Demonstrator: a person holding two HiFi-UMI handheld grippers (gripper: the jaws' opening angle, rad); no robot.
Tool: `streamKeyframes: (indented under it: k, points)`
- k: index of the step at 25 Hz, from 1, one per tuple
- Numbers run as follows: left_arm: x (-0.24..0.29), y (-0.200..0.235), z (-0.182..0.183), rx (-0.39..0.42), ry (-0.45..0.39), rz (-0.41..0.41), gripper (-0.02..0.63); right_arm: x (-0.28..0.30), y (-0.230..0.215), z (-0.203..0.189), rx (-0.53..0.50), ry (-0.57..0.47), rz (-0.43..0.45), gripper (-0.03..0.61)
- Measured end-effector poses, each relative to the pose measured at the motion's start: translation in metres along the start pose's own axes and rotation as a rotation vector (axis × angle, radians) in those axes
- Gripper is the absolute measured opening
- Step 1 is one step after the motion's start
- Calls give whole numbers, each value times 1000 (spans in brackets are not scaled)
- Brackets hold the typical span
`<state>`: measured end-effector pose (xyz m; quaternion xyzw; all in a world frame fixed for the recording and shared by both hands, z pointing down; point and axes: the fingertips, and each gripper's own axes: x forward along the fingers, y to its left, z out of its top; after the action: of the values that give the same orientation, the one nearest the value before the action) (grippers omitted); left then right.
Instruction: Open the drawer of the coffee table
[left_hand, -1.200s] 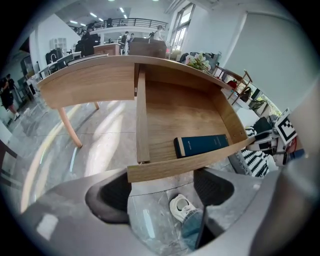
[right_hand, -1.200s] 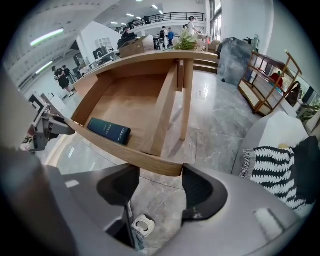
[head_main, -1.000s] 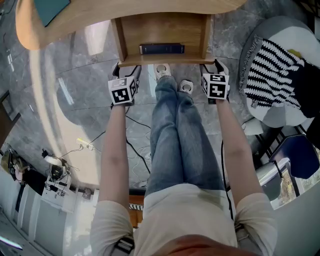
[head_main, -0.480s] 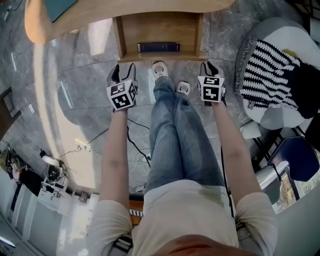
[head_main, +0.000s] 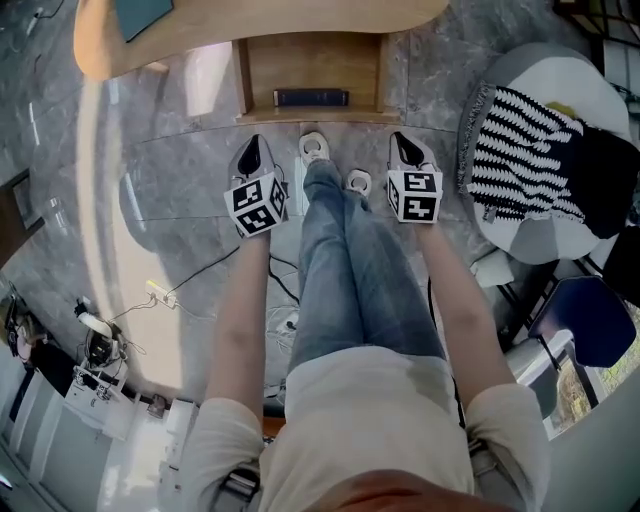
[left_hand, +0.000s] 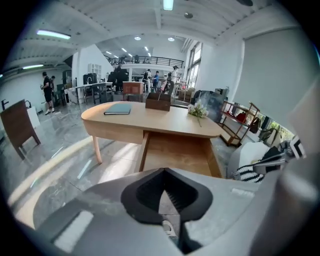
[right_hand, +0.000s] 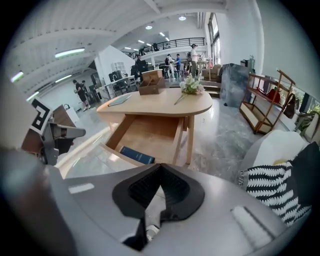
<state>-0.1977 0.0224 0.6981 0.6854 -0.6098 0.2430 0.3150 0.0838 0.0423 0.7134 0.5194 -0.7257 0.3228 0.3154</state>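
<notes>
The wooden coffee table (head_main: 260, 25) has its drawer (head_main: 310, 60) pulled out toward me, and a dark blue book (head_main: 312, 97) lies at the drawer's front. My left gripper (head_main: 252, 150) and right gripper (head_main: 402, 146) hang above the floor just short of the drawer's front edge, apart from it. Both are shut with nothing held. In the left gripper view the shut left gripper (left_hand: 162, 175) points at the open drawer (left_hand: 175, 152). In the right gripper view the right gripper (right_hand: 159, 181) faces the drawer (right_hand: 147, 134) and the book (right_hand: 136, 155).
My legs and shoes (head_main: 340, 250) stand between the two grippers. A white seat with a black-and-white striped throw (head_main: 530, 150) is at the right. Cables (head_main: 270, 300) trail over the grey marble floor. A teal book (left_hand: 117, 108), a box and flowers rest on the tabletop.
Both grippers have come up and away from the drawer's front edge toward me, and their jaws have gone from open to shut. The drawer stays pulled out.
</notes>
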Motion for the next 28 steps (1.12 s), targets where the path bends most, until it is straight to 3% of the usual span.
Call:
streamKeyframes:
  k: [3, 7, 18, 24, 28]
  points:
    - [-25, -21, 11, -27, -10, -31, 0, -26, 12, 16, -1, -40, 37, -2]
    - [-61, -46, 29, -4, -8, -62, 0, -66, 35, 47, 3, -108, 97, -2]
    - [-165, -126, 103, -73, -124, -163, 0, -183, 70, 109, -46, -264, 197, -2]
    - [-216, -165, 130, -1, -134, -221, 0, -236, 79, 132, -34, -290, 233, -2]
    - [-243, -180, 146, -20, -156, -252, -1, -272, 91, 153, -52, -332, 266, -2]
